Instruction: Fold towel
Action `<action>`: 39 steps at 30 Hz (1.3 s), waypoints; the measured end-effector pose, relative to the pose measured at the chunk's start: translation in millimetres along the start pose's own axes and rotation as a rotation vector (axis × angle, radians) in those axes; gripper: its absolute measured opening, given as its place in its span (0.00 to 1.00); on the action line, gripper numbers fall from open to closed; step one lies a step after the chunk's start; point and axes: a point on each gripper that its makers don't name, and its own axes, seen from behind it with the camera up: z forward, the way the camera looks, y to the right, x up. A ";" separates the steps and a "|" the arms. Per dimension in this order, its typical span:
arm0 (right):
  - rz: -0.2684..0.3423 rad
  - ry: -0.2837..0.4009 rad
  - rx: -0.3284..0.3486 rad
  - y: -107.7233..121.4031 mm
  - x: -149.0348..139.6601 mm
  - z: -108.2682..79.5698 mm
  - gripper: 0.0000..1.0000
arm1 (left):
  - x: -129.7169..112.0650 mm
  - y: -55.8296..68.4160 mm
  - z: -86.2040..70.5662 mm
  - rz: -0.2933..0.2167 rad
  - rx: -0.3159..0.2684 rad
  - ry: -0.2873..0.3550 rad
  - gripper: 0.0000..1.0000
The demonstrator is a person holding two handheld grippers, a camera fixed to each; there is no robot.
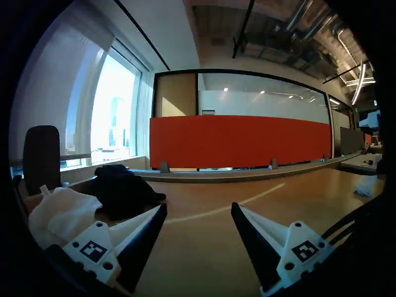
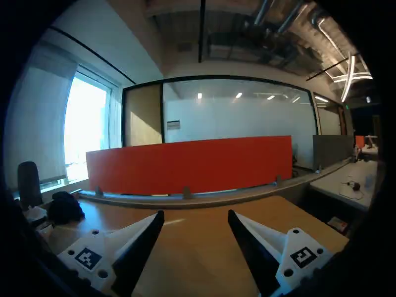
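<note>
In the left gripper view a crumpled white towel (image 1: 62, 213) lies at the left edge of the wooden desk (image 1: 208, 232), with a black bundle of cloth (image 1: 121, 190) just behind it. My left gripper (image 1: 199, 210) stands open just above the desk, to the right of both cloths, nothing between its fingers. In the right gripper view the black bundle (image 2: 65, 208) and a bit of white cloth (image 2: 33, 214) sit far off at the left. My right gripper (image 2: 195, 218) is open over the bare desk (image 2: 198, 247), holding nothing.
An orange partition (image 1: 240, 141) runs along the desk's far edge, also seen as the orange partition (image 2: 190, 166). A dark chair back (image 1: 42, 158) stands at the left by the window. A neighbouring white desk (image 2: 349, 180) with small items lies to the right.
</note>
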 end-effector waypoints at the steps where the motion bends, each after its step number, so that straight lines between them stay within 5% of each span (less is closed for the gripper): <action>1: -0.006 0.002 0.001 0.3 -1.1 -0.7 0.99 | -0.2 0.0 0.1 0.000 0.000 0.000 0.96; 11: -0.088 0.005 -0.027 9.0 -33.1 -1.0 0.99 | -1.6 0.2 0.6 0.000 0.000 0.000 0.96; 39: -0.004 -0.009 -0.043 34.1 -123.0 1.8 0.99 | -5.4 0.7 2.2 0.000 0.000 0.002 0.96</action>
